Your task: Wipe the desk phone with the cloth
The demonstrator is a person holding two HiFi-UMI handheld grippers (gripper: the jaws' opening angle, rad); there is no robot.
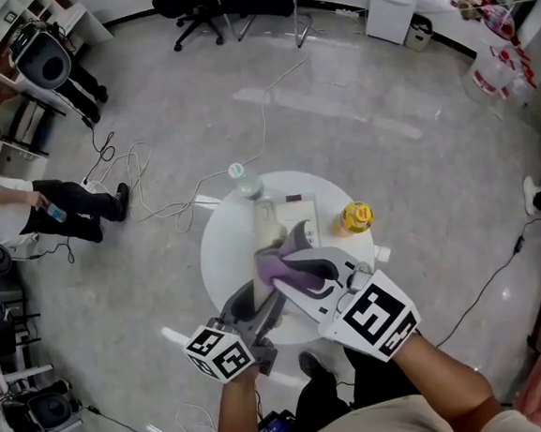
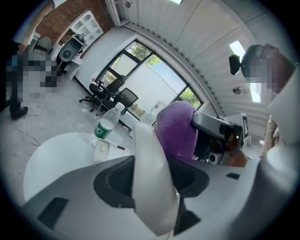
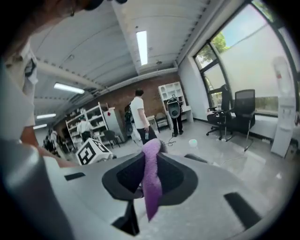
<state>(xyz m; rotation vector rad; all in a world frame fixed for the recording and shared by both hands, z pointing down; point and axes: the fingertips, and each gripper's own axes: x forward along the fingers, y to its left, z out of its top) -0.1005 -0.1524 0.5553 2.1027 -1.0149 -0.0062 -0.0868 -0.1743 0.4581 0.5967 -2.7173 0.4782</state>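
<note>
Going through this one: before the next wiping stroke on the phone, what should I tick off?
1. Purple cloth clamped in right gripper: ok.
2. White phone handset clamped in left gripper: ok.
3. Cloth pressed on handset: cannot tell; it sits right beside the handset's far end.
4. White phone base flat on round white table: ok.
5. Clear plastic bottle and yellow object apart from both grippers: ok.

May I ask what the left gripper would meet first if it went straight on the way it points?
Most likely the bunched purple cloth, just beyond the white phone handset in the left gripper's jaws; the right gripper holds it. Depth is uncertain.
</note>
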